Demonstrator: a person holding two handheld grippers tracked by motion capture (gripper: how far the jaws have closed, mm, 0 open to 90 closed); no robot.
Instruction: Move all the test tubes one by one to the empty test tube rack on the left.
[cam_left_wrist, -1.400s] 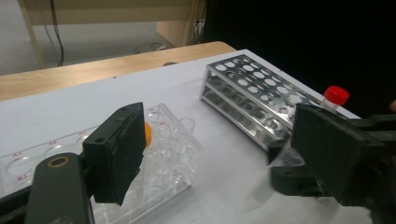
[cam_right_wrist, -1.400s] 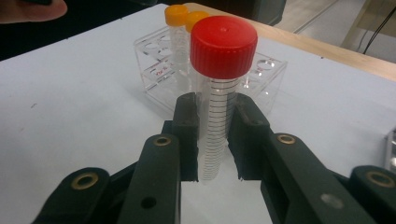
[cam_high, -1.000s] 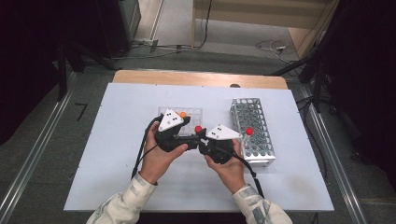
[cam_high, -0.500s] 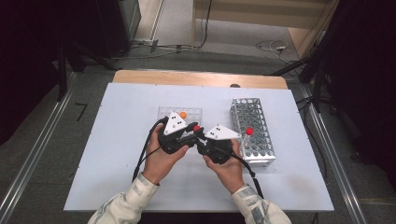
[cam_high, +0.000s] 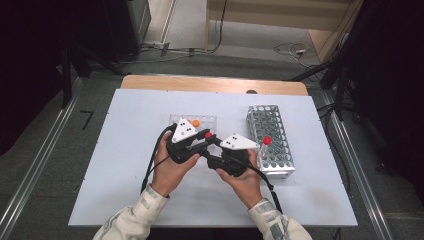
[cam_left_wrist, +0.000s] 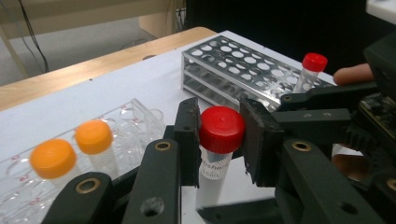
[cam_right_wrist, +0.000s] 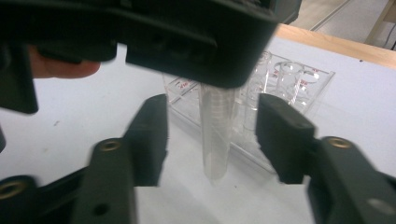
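The person holds the two grippers close together at the centre of the white worktop (cam_high: 125, 165), just on the near side of the clear plastic rack (cam_high: 207, 120).

Left gripper (cam_left_wrist: 219, 140): its jaws are narrow and closed on the red cap (cam_left_wrist: 222, 129) of a clear test tube (cam_left_wrist: 212, 179). The pads press the cap from both sides. The tube hangs upright below the cap, above the worktop.

Right gripper (cam_right_wrist: 210, 135): its jaws have just been opening and now stand wide. The lower body of the same tube hangs between them, with a clear gap on each side; neither pad touches it. The tube's rounded tip is just above the worktop.

Position of the held tube: in the high view its red cap shows between the two grippers, at about 6 o'clock from the clear plastic rack and at 9 o'clock from the metal rack (cam_high: 270, 140).

Other items: two orange-capped tubes (cam_left_wrist: 93, 137) stand in the clear plastic rack, at 9 o'clock from the held cap in the left gripper view. A second red-capped tube (cam_left_wrist: 310, 70) stands upright in the metal rack, at 2 o'clock from the held cap in that view. The metal rack lies at 3 o'clock from the clear plastic rack, the two apart.
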